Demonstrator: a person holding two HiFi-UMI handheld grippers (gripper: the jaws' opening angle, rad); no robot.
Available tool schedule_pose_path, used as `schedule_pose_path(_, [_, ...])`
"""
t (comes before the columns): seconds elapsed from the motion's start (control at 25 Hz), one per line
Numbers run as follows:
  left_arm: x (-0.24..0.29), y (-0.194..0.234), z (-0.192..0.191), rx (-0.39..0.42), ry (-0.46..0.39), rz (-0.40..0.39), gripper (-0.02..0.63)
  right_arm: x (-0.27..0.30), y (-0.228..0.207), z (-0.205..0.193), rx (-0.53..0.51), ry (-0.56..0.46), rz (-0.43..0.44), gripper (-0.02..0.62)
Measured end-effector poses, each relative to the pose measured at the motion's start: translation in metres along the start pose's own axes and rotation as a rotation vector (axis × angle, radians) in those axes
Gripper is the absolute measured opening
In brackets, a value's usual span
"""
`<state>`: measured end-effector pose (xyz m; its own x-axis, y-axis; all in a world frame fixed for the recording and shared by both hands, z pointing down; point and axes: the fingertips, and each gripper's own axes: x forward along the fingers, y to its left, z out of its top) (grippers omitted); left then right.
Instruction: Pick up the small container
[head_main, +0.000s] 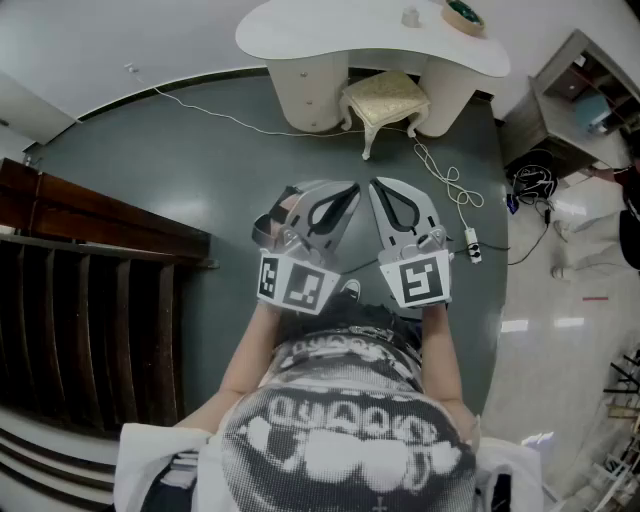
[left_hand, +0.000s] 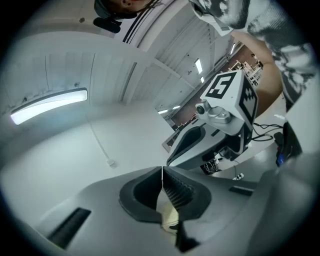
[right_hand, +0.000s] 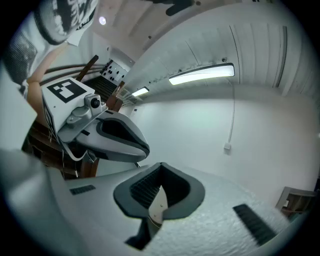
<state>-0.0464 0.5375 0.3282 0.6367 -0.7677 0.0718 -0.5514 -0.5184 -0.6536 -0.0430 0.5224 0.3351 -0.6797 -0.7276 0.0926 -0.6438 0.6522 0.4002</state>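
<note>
Though raised side by side before the chest, well apart from anything to grasp, both empty: left hand-held gripper (head_main: 335, 200) with jaws pressed together on nothing, right hand-held gripper (head_main: 395, 200) likewise fully closed. Small container (head_main: 411, 17) far ahead, upright on the white surface (head_main: 300, 30), toward its right part, just left of a round green-centred object (head_main: 463, 14) (a tape roll or a dish, too small to tell).

Pale and squat by the look of it; probably light and rigid, perhaps smooth-sided, so liable to slide or tip if nudged from one side only. Best taken across the body at mid-height, jaws opened first and brought in level, then closed gently.

Surface kidney-shaped and glossy, so likely little friction under the container. Round neighbour close enough to be knocked by a wide approach.

Room, left to right: dark slatted wooden furniture (head_main: 90, 300) at the edge, grey floor (head_main: 200, 170) crossed by a white cable (head_main: 220, 115), cream cushioned stool (head_main: 385, 95) tucked under the surface's front (something to step round or lean over), power strip (head_main: 473, 245) on the floor, brown shelf unit (head_main: 570, 90) at the far right.
</note>
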Motion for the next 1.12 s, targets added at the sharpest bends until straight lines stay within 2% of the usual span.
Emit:
schedule_pose_path(0.8, [0.007, -0.001, -0.011, -0.006, 0.035, -0.006, 0.005, 0.0, -0.015, -0.021, 0.032, 0.016, -0.054, 0.0])
schedule_pose_path(1.12, [0.039, 0.009, -0.025, -0.006, 0.029, -0.04, 0.005, 0.024, -0.04, -0.038, 0.051, 0.026, -0.067, 0.0])
